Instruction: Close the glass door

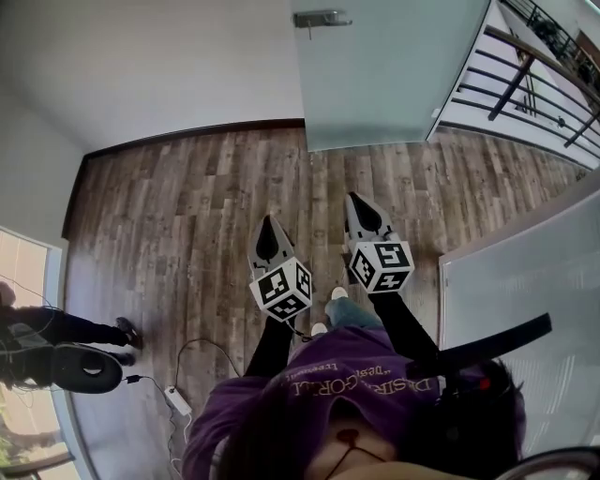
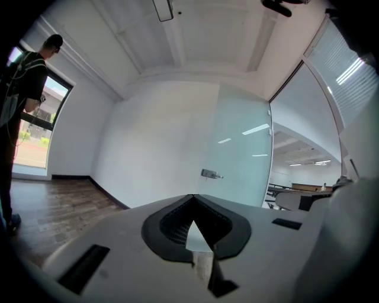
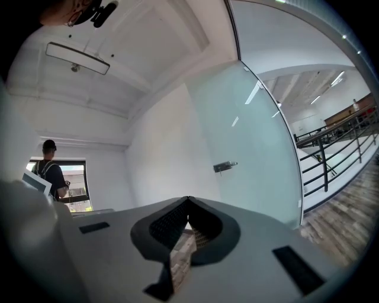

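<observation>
While the glass door (image 1: 384, 75) stands open, wood planks cover the floor (image 1: 187, 206).

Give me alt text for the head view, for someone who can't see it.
A person in a purple top holds the left gripper and right gripper side by side, both shut and empty, pointed over a wood floor toward a frosted glass door with a metal handle. A second person stands at left.
</observation>
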`<state>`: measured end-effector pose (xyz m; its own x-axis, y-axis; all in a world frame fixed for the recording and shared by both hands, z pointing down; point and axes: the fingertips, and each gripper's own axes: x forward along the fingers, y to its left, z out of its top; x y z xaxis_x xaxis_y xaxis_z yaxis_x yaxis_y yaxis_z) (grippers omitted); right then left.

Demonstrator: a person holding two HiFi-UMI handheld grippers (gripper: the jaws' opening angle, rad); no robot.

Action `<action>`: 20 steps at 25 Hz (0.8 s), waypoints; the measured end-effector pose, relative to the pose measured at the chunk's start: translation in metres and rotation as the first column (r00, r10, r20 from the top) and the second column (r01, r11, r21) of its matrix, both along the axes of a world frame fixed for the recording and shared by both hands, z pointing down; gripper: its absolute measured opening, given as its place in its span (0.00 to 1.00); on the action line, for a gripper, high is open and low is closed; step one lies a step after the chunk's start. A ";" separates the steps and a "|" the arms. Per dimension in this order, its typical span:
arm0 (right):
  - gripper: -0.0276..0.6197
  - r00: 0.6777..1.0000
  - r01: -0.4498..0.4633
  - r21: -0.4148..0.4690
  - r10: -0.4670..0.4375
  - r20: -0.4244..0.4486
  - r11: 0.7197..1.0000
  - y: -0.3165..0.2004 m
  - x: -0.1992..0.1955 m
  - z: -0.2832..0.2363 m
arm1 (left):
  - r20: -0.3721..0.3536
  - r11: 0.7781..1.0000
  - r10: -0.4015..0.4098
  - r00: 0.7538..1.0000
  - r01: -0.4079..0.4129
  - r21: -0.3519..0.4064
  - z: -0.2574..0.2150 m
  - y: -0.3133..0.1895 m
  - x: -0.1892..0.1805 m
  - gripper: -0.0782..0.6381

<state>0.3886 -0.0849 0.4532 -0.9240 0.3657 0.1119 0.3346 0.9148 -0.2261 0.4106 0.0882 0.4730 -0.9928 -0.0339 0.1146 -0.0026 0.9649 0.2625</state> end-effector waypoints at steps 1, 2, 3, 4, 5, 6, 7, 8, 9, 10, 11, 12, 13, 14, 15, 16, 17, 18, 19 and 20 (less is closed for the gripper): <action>0.04 1.000 0.005 -0.004 -0.005 0.002 1.000 -0.002 -0.012 -0.002 | 0.001 1.000 0.007 1.000 -0.007 0.008 -0.002 -0.005 -0.012 0.11; 0.04 1.000 0.008 -0.007 -0.008 0.003 1.000 -0.005 -0.024 -0.004 | 0.002 1.000 0.012 1.000 -0.012 0.009 -0.004 -0.010 -0.024 0.11; 0.04 1.000 0.010 -0.009 -0.010 0.004 1.000 -0.009 -0.034 -0.006 | 0.005 1.000 0.017 1.000 -0.017 0.003 -0.008 -0.015 -0.034 0.11; 0.04 1.000 0.012 -0.010 -0.012 0.005 1.000 -0.012 -0.044 -0.008 | 0.010 1.000 0.020 1.000 -0.020 -0.007 -0.011 -0.020 -0.043 0.11; 0.04 1.000 0.014 -0.009 -0.014 0.004 1.000 -0.015 -0.051 -0.010 | 0.016 1.000 0.020 1.000 -0.020 -0.018 -0.015 -0.025 -0.050 0.11; 0.04 1.000 0.020 -0.007 -0.020 0.004 1.000 -0.016 -0.057 -0.011 | 0.021 1.000 0.018 1.000 -0.017 -0.026 -0.018 -0.028 -0.056 0.11; 0.04 1.000 0.030 -0.004 -0.029 0.005 1.000 -0.017 -0.063 -0.012 | 0.023 0.999 0.015 1.000 -0.014 -0.028 -0.020 -0.031 -0.062 0.11; 0.04 0.999 0.041 -0.002 -0.041 0.006 0.999 -0.017 -0.068 -0.013 | 0.023 1.000 0.014 1.000 -0.013 -0.025 -0.022 -0.034 -0.067 0.11; 0.04 0.999 0.052 0.001 -0.052 0.007 0.999 -0.016 -0.073 -0.013 | 0.022 1.000 0.013 1.000 -0.013 -0.017 -0.022 -0.037 -0.072 0.11; 0.04 0.998 0.062 0.003 -0.062 0.008 0.998 -0.017 -0.078 -0.014 | 0.022 1.000 0.013 1.000 -0.012 -0.009 -0.023 -0.039 -0.077 0.11; 0.04 0.997 0.071 0.004 -0.071 0.009 0.997 -0.016 -0.084 -0.014 | 0.022 1.000 0.013 1.000 -0.013 -0.002 -0.023 -0.040 -0.084 0.11; 0.04 0.997 0.077 0.003 -0.077 0.011 0.997 -0.016 -0.091 -0.015 | 0.022 1.000 0.015 1.000 -0.015 0.004 -0.023 -0.040 -0.090 0.11; 0.04 0.997 0.082 0.001 -0.082 0.014 0.997 -0.015 -0.097 -0.015 | 0.022 1.000 0.018 1.000 -0.018 0.010 -0.023 -0.040 -0.096 0.11; 0.04 0.996 0.086 0.000 -0.086 0.015 0.996 -0.015 -0.102 -0.014 | 0.020 1.000 0.019 1.000 -0.020 0.017 -0.023 -0.040 -0.101 0.11; 0.04 0.996 0.091 0.000 -0.091 0.014 0.996 -0.013 -0.107 -0.013 | 0.018 1.000 0.018 1.000 -0.018 0.023 -0.022 -0.039 -0.105 0.11; 0.04 0.995 0.096 0.001 -0.096 0.014 0.995 -0.012 -0.111 -0.012 | 0.013 0.999 0.013 1.000 -0.014 0.029 -0.020 -0.037 -0.108 0.11; 0.04 0.995 0.102 0.002 -0.102 0.013 0.995 -0.009 -0.115 -0.012 | 0.009 0.999 0.008 1.000 -0.008 0.033 -0.019 -0.034 -0.111 0.11; 0.04 0.994 0.107 0.001 -0.107 0.012 0.994 -0.007 -0.120 -0.012 | 0.005 0.999 0.002 1.000 -0.002 0.037 -0.018 -0.031 -0.114 0.11; 0.04 0.994 0.111 0.000 -0.111 0.011 0.994 -0.004 -0.125 -0.012 | 0.002 0.999 -0.003 1.000 0.003 0.041 -0.018 -0.028 -0.118 0.11; 0.04 0.993 0.115 0.000 -0.115 0.010 0.993 -0.001 -0.130 -0.012 | 0.001 0.999 -0.008 1.000 0.008 0.044 -0.018 -0.025 -0.123 0.11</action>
<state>0.2585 -0.0856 0.4409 -0.8770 0.4694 0.1027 0.4395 0.8701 -0.2230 0.2876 0.0629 0.4550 -0.9932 -0.0313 0.1122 0.0044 0.9525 0.3046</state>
